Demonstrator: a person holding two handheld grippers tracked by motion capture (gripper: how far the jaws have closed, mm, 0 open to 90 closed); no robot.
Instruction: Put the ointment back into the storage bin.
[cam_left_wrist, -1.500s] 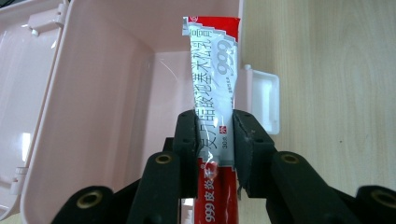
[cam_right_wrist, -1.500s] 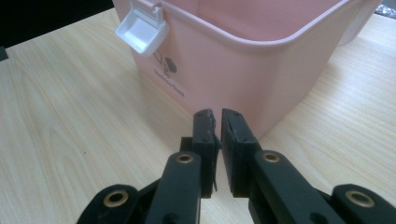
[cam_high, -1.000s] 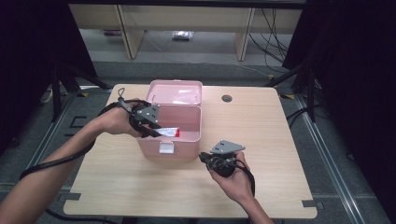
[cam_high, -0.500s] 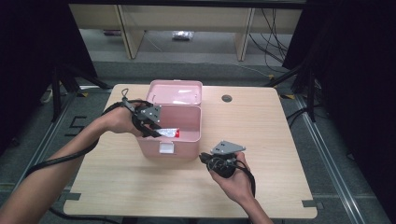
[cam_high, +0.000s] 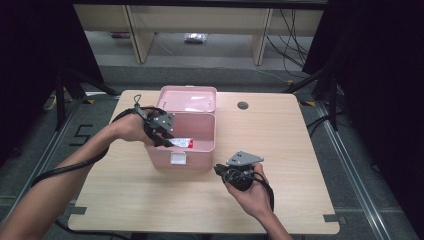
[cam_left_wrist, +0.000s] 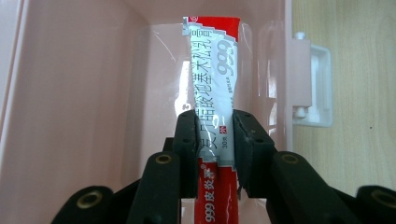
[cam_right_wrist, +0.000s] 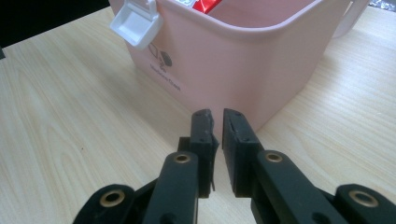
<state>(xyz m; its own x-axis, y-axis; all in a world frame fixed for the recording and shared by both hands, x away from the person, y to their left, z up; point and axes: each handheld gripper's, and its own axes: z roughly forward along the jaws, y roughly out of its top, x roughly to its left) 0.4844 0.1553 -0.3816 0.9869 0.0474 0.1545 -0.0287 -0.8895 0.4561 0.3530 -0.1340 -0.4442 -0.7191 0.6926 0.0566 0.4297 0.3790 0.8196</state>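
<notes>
Jaws: left gripper (cam_left_wrist: 211, 135) clamped on one red-and-white tube (cam_left_wrist: 214, 88), held inside the one pink box (cam_high: 202, 150), lid raised | right gripper (cam_right_wrist: 215, 122) nearly closed, narrow gap, nothing between, just beside the box's front corner on the table (cam_high: 295, 130) | Hidden: tube's lower end cut off; print unclear.

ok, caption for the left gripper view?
Left tongs clamp a red-and-white sachet inside the open pink box.

Your counter (cam_high: 300, 150) is light wood; grey floor (cam_high: 210, 65) behind, wooden shelving legs (cam_high: 135, 35), cables (cam_high: 295, 35), dark curtains (cam_high: 380, 75) either side.
</notes>
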